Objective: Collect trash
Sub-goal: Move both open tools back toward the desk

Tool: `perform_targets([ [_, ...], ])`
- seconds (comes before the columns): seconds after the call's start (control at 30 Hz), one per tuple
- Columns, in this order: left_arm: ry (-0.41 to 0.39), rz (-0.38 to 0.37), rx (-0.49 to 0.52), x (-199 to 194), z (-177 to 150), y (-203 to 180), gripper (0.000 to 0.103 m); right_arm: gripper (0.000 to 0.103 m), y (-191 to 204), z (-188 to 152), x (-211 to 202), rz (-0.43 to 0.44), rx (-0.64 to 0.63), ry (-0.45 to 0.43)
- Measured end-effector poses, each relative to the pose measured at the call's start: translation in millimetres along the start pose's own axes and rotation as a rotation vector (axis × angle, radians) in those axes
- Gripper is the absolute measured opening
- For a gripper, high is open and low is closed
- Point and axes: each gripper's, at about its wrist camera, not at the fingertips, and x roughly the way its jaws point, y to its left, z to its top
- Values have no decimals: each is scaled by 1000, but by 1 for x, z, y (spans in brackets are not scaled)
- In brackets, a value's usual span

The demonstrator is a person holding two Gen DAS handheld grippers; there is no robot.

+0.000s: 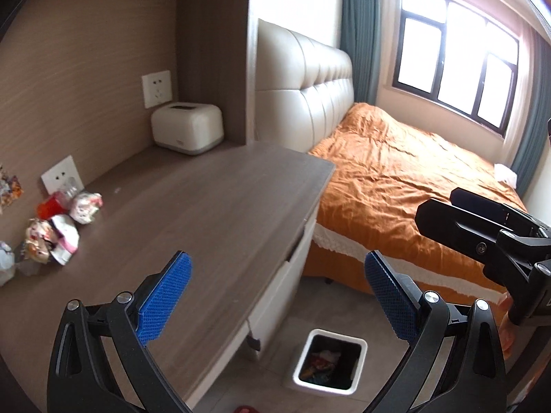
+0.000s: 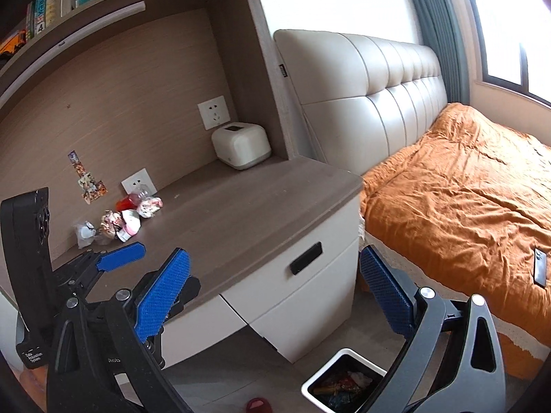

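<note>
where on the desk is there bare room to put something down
The desk top is bare from the white box in the back corner to the front edge above the drawer handle. It is crowded only at the left, where crumpled wrappers cluster below the lower wall socket.

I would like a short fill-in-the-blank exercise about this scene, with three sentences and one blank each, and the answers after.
1. The crumpled wrappers lie on the ____, near the wall.
2. The white trash bin stands on the floor and already holds some ____.
3. The left gripper and the right gripper are both ____ and hold nothing.

Missing words: desk; trash; open
</note>
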Motion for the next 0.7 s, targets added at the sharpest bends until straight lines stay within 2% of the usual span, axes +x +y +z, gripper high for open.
perform_targets([
  [0.37,-49,264,-137,-36,11,114,98,98,94,44,54,194,-171,-7],
  [0.7,-29,453,-252,-40,-14,214,98,98,168,45,127,320,-280,72],
])
